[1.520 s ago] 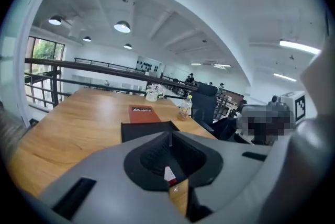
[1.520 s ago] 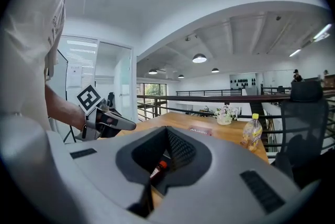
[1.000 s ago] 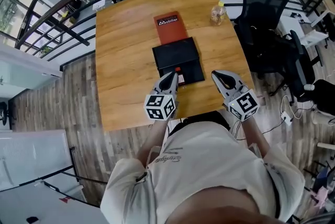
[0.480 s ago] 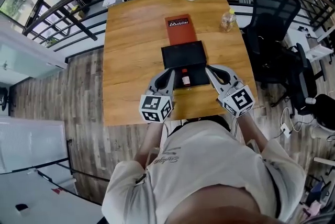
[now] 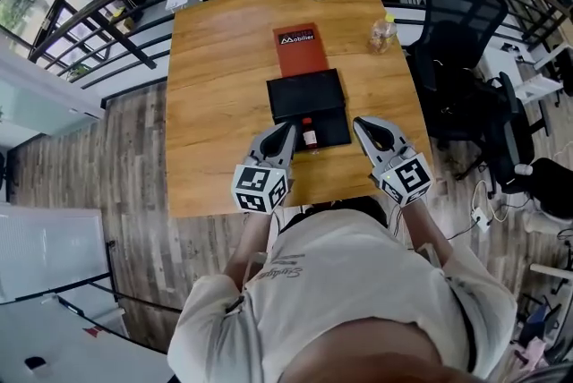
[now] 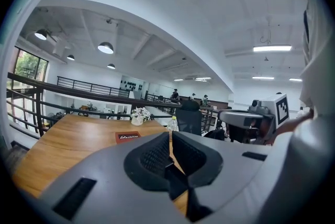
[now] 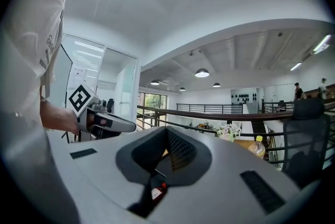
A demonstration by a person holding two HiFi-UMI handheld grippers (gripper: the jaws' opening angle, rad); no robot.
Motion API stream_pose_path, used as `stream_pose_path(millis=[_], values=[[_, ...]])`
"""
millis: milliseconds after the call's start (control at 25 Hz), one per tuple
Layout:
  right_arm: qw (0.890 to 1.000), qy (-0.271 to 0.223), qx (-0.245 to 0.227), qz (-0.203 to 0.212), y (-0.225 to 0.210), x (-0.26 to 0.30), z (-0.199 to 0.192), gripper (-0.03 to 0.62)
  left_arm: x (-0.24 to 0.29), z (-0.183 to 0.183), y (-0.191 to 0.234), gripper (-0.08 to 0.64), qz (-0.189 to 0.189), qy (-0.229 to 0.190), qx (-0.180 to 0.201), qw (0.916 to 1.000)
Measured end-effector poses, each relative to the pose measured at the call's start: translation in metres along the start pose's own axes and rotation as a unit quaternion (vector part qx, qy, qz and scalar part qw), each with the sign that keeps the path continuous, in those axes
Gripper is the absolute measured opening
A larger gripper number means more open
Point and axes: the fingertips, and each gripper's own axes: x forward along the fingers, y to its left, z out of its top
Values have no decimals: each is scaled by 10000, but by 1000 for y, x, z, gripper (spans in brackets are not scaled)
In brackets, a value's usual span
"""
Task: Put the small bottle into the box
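I judge the bottle [image 5: 309,134] already stands in the box [image 5: 304,90]; my left gripper [image 5: 288,131] and right gripper [image 5: 362,124] are clamped closed, empty, so I'd withdraw.

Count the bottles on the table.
2. A small red-capped bottle stands at the near end of the black box. A larger yellow-capped bottle stands at the far right of the table. None appears hidden.
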Motion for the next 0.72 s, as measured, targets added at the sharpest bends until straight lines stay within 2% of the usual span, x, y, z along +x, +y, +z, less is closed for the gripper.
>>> stream_pose_path(millis=[320,480,600,720], values=[[9998,152,135,-13,5,-9,-15,-6,3,-8,-18,29,-287,78,-100,9995],[9999,47,158,-46,11,-2,-14,-6,-8,-6,-3,29,-33,25,-58,10000],[9999,-2,94,-85,14,1,-14,-6,-15,-10,15,29,227,20,-276,9994],[9999,33,106,-52,16,3,-18,-5,-20,-16,23,29,268,42,-424,9987]])
